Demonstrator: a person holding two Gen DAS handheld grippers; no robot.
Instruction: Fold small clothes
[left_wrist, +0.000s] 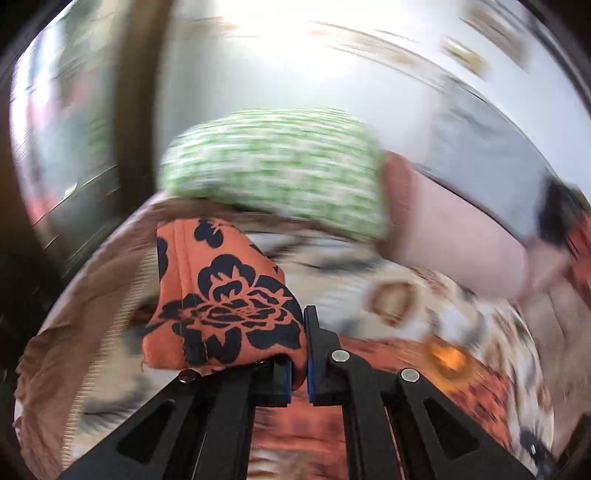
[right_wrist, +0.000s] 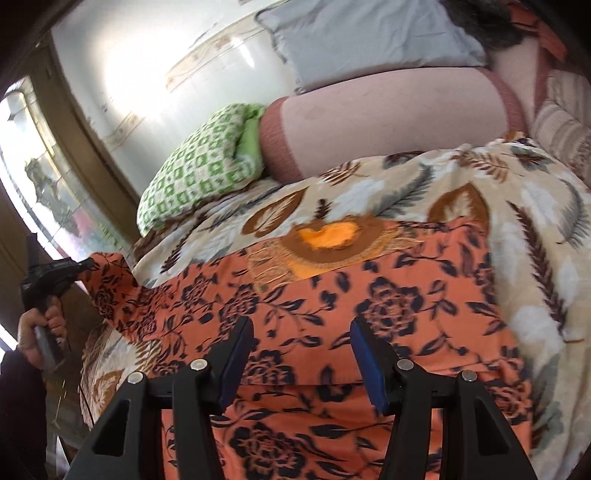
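Note:
An orange garment with dark flower print (right_wrist: 369, 295) lies spread on the bed, with a brown and orange embroidered neckline (right_wrist: 328, 240) at its far end. My left gripper (left_wrist: 299, 365) is shut on a folded bit of this garment's (left_wrist: 221, 295) sleeve and holds it up off the bed. In the right wrist view the left gripper (right_wrist: 55, 273) shows at the far left in a hand (right_wrist: 40, 325), with the sleeve stretched out to it. Over the garment's middle hovers my right gripper (right_wrist: 303, 350), open, with no cloth pinched between its blue pads (right_wrist: 369, 365).
The bedspread (right_wrist: 535, 258) is cream with brown and grey leaves. A green checked pillow (right_wrist: 195, 170), a pink bolster (right_wrist: 388, 114) and a grey pillow (right_wrist: 362, 40) lie at the far end by a pale wall. The bed's edge and a window (right_wrist: 40, 177) are at the left.

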